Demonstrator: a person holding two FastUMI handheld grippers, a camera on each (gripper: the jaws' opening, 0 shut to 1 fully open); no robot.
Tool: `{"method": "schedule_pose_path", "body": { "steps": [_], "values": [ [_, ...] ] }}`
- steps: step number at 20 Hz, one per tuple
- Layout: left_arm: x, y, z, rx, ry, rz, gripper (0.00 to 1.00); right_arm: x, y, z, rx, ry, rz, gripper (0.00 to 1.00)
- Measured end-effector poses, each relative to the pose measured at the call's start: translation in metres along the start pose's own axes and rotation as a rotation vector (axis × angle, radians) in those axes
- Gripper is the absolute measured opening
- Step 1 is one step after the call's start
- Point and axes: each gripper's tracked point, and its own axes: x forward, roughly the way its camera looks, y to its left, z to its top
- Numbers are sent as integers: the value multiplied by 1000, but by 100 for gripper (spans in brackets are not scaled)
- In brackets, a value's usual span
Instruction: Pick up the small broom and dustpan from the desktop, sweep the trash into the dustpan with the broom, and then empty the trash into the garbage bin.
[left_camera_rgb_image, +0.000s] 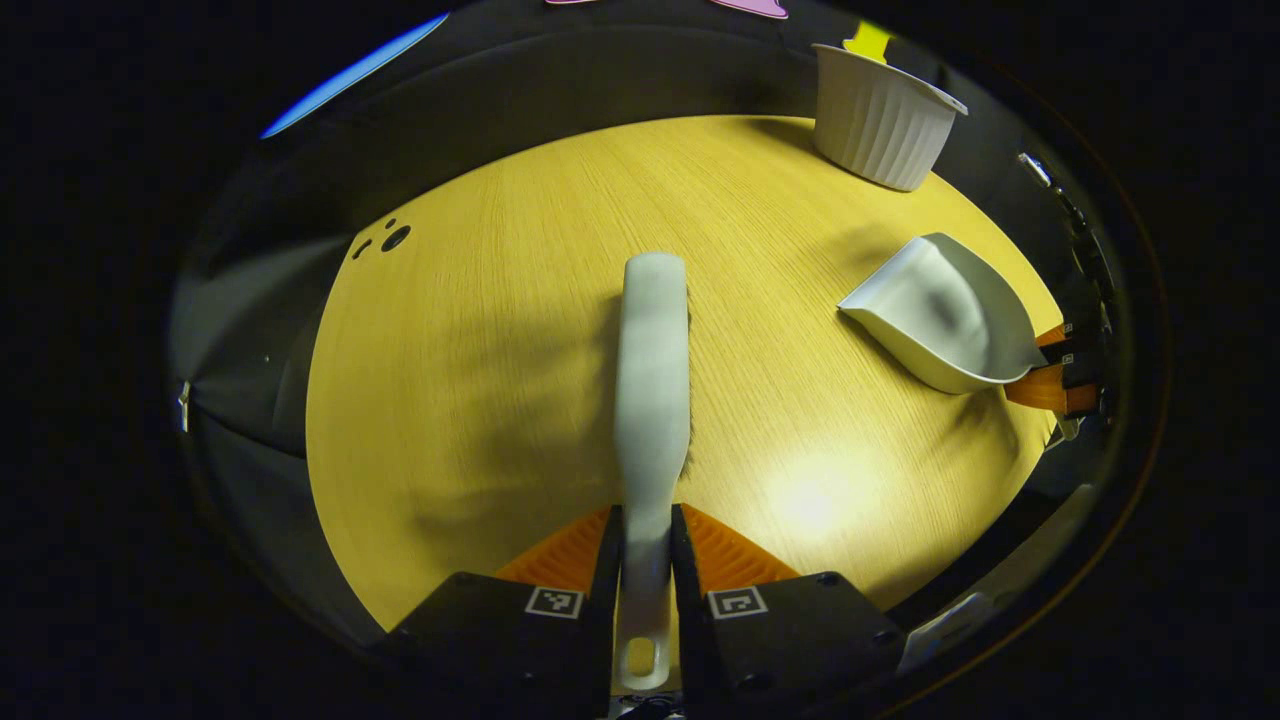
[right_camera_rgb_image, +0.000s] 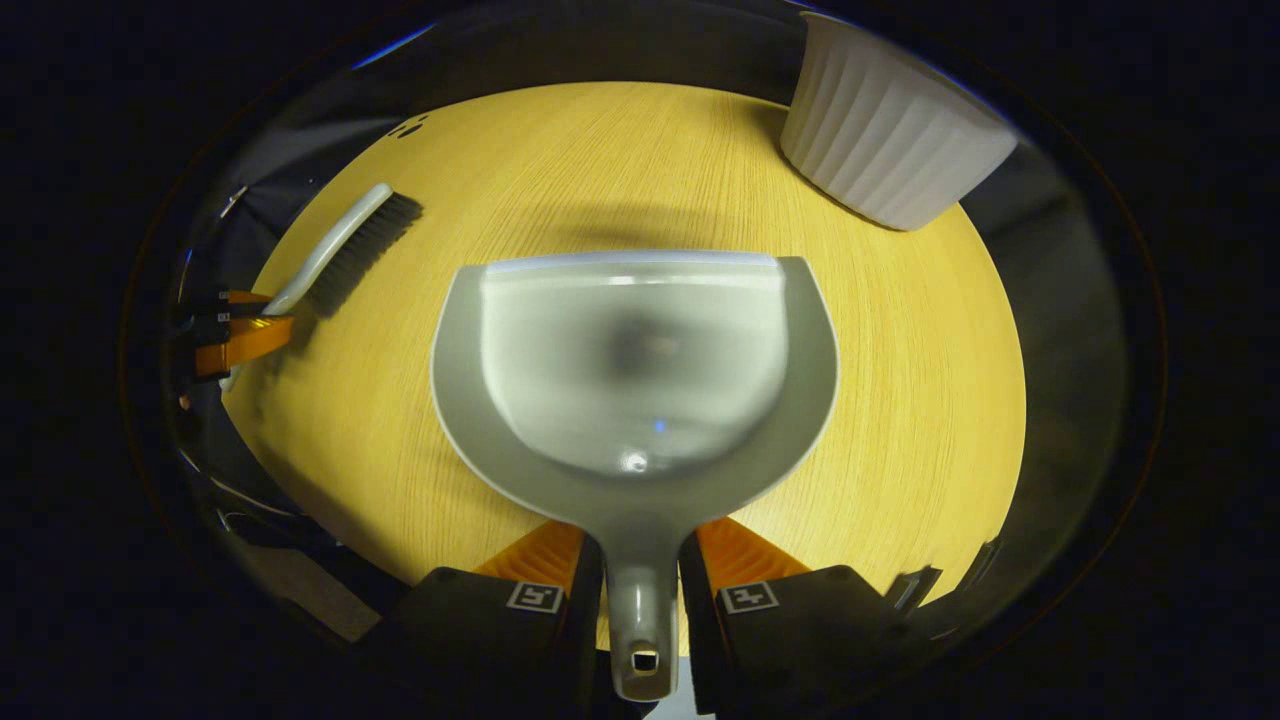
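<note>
In the left gripper view we see the left tongs (left_camera_rgb_image: 645, 590) at the bottom centre of the frame, both fingers pressed against the handle of the small broom (left_camera_rgb_image: 652, 400). The broom runs straight up the middle of the frame over the wooden bench (left_camera_rgb_image: 480, 360), its dark bristles showing along its right edge. At the right of that frame the dustpan (left_camera_rgb_image: 940, 320) sits tilted above the bench, held at its handle by the right tongs (left_camera_rgb_image: 1055, 370) at the far right edge. The white ribbed garbage bin (left_camera_rgb_image: 880, 115) stands at the upper right, at the bench's far edge.

In the right gripper view we see those right tongs at the bottom centre, 2 fingers clamped on the dustpan's handle. The pan's scoop spreads across the middle of the frame with its open lip toward the top; its inside looks bare, with a dim smudge that we cannot make out. The broom lies at the upper left, bristles facing right, and the bin sits at the upper right, just beyond the pan
</note>
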Motion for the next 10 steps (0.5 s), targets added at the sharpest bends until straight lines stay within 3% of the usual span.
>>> {"method": "schedule_pose_path", "body": {
  "steps": [4,5,8,9,10],
  "values": [
    [-19,2,2,13,-31,22,27,-34,0,5,16,-49,11,42],
    [-26,3,4,11,-45,27,31,-46,0,10,17,-83,13,42],
    [-53,1,14,-16,-109,27,22,-84,4,34,26,-204,16,41],
    [-63,-1,22,-26,-145,19,28,-97,4,41,23,-243,17,41],
    [-75,-3,31,-34,-191,13,28,-110,6,49,19,-286,17,41]
  ]
}}
